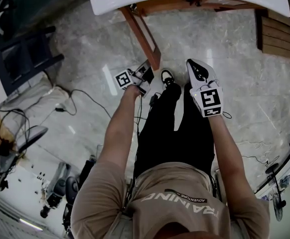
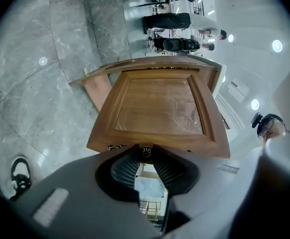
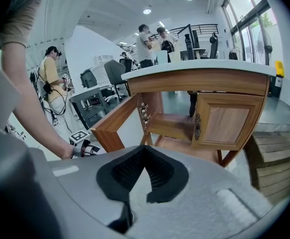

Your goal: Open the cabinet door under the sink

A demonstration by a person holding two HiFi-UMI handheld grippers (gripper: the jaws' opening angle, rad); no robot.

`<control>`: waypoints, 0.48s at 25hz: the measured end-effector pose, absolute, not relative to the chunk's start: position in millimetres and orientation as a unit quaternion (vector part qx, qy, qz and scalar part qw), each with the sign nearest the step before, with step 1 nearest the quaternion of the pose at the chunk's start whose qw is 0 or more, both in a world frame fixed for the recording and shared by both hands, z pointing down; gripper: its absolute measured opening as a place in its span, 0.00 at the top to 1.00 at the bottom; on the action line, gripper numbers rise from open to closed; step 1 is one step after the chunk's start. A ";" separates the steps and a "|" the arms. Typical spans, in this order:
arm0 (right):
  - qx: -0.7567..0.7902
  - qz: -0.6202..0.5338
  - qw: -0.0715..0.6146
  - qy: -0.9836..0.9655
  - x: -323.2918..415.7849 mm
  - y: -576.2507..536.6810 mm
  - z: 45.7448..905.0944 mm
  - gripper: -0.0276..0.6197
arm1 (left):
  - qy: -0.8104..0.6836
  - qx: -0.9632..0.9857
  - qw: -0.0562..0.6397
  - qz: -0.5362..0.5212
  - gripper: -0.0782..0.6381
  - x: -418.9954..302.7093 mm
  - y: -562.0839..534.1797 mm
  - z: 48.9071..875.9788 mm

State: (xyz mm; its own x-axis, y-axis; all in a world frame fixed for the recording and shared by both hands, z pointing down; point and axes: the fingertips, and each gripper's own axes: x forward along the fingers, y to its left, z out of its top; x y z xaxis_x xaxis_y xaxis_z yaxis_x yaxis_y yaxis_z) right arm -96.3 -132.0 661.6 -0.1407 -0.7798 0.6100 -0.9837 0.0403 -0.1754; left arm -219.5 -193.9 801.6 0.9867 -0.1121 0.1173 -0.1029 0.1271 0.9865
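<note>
Left gripper view shows the ribbed black fingers [image 2: 124,171] of the left gripper [image 2: 145,156] clamped on a small round dark knob [image 2: 145,151] at the near edge of the glossy, framed wooden cabinet door [image 2: 160,106]. The door stands swung out over open marble floor [image 2: 35,98]. The right gripper [image 3: 145,151] is empty, its fingers together, well apart from the door.

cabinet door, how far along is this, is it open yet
Done: the left door stands well clear of the cabinet, with the shelf showing. In hand: the left tool grips its knob. Left: probably only letting go; the right door is shut, and the right tool hangs idle, closed and empty.
</note>
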 end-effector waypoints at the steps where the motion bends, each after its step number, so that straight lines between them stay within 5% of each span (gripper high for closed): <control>1: 0.631 0.286 0.178 -0.699 -98.3 -133.0 659.4 0.95 | -0.084 0.661 0.746 -0.002 0.76 -225.5 -196.1 801.6; 12: 0.611 0.294 0.202 -0.707 -117.3 -121.1 666.4 0.95 | -0.132 0.661 0.738 -0.018 0.76 -263.5 -217.0 800.5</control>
State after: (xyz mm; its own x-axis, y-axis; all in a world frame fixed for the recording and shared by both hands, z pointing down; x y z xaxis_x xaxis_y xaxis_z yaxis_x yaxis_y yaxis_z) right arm -117.3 -121.1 666.4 -0.1718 -0.7443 0.6453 -0.9824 0.0803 -0.1688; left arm -263.5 -217.0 800.5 0.9647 -0.2008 0.1703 -0.1472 0.1248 0.9812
